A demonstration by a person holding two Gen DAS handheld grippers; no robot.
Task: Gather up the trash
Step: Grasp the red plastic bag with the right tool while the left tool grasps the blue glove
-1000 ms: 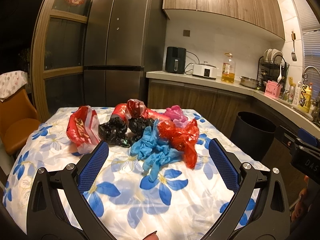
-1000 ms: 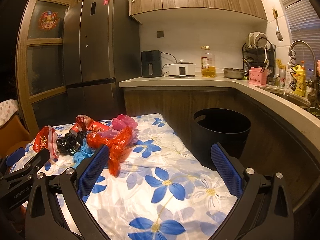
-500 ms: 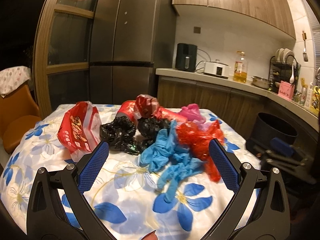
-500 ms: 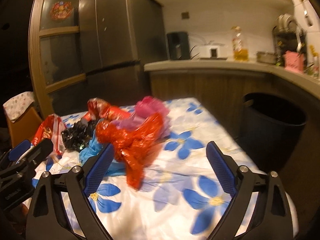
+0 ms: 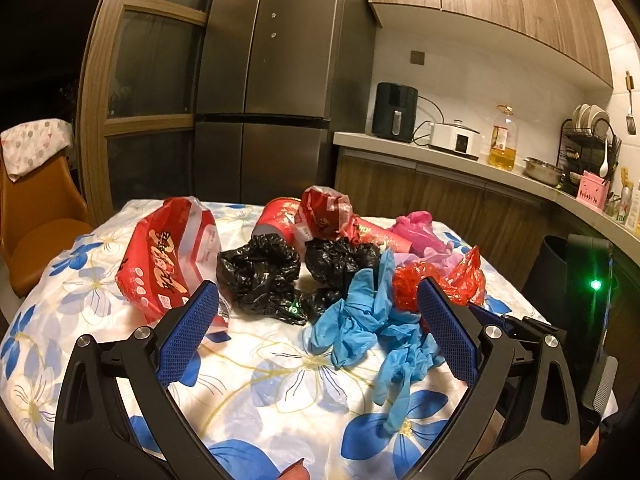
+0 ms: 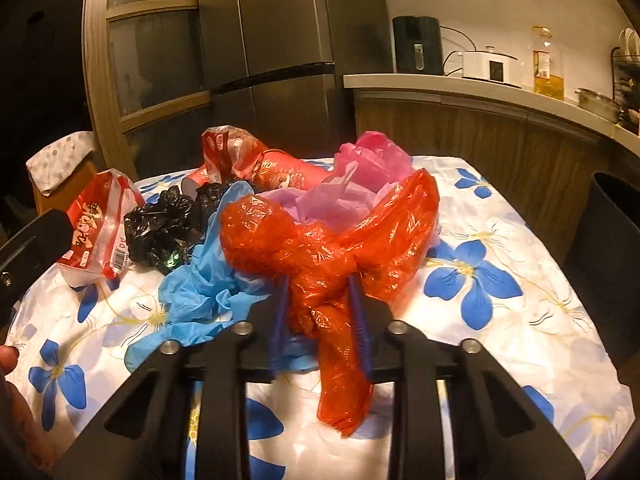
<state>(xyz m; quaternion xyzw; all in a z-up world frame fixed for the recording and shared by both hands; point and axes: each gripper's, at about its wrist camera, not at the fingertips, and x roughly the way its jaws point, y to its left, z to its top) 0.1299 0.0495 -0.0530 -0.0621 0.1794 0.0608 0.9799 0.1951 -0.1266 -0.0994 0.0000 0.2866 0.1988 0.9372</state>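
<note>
At the bottom centre of the right wrist view, the right gripper (image 6: 320,320) has just been closing and now pinches the twisted tail of the red bag (image 6: 332,248), whose long axis runs from that lower tail up to a wide crumpled body at frame centre, lying on the table (image 6: 520,320). In the left wrist view the left gripper (image 5: 318,328) tilts slightly down with jaws spread wide and nothing between the pads, over blue gloves (image 5: 368,320). Farther up are black bags (image 5: 260,272), a red snack bag (image 5: 168,256) at left, and a bin (image 6: 612,248) at the right edge.
</note>
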